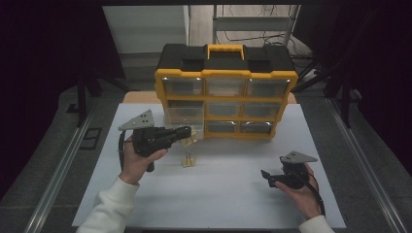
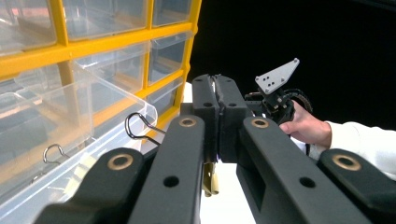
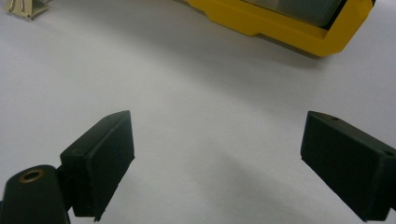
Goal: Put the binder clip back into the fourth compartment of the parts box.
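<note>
A yellow and black drawer organizer [image 1: 226, 73] stands at the back of the white board. Its left middle clear drawer [image 1: 182, 115] is pulled out. My left gripper [image 1: 188, 132] hovers at that drawer's front corner, shut on a gold binder clip [image 1: 192, 139]. In the left gripper view the jaws [image 2: 217, 100] press together; the clip's gold body [image 2: 210, 182] hangs below them and a wire handle [image 2: 137, 126] sticks out beside the drawer [image 2: 107, 102]. A second gold clip [image 1: 188, 160] stands on the board. My right gripper [image 1: 266, 175] rests low at the right, open [image 3: 217, 140], nothing between its fingers.
The white board [image 1: 228, 194] lies on a grey table with metal rails along both sides. Another wire handle [image 2: 53, 151] shows inside the open drawer. The organizer's yellow base [image 3: 280, 23] lies ahead of the right gripper, with the loose clip [image 3: 25, 7] far off to its left.
</note>
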Motion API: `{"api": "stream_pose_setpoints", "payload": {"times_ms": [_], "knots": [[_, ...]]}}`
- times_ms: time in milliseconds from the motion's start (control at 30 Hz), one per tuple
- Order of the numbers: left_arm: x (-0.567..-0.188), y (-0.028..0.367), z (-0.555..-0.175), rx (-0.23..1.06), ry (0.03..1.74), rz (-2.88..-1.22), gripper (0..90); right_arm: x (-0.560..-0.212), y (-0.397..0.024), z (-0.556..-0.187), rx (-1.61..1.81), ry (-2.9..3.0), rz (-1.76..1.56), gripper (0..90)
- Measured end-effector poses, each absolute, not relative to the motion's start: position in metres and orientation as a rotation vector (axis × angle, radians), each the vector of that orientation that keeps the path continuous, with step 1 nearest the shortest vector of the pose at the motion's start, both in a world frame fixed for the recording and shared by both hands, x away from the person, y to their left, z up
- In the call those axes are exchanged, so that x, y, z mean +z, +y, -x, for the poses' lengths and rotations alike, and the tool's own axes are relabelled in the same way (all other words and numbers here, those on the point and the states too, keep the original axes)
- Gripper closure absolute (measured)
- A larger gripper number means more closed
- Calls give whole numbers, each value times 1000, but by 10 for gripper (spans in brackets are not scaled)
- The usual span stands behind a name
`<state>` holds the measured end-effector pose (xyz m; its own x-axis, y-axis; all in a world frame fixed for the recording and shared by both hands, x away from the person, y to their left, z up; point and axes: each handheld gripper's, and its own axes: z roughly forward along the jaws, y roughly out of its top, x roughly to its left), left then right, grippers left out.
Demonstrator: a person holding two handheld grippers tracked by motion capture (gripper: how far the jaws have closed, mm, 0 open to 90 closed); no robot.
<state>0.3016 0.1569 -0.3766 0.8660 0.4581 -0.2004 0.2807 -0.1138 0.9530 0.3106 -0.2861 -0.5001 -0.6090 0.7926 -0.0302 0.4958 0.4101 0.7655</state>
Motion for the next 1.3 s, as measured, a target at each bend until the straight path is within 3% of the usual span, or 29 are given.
{"api": "stream_pose_setpoints", "payload": {"times_ms": [1300], "knots": [[-356, 156, -323, 256, 627, -1678, 886, -499, -287, -310, 1053, 2268, -1107, 103]]}}
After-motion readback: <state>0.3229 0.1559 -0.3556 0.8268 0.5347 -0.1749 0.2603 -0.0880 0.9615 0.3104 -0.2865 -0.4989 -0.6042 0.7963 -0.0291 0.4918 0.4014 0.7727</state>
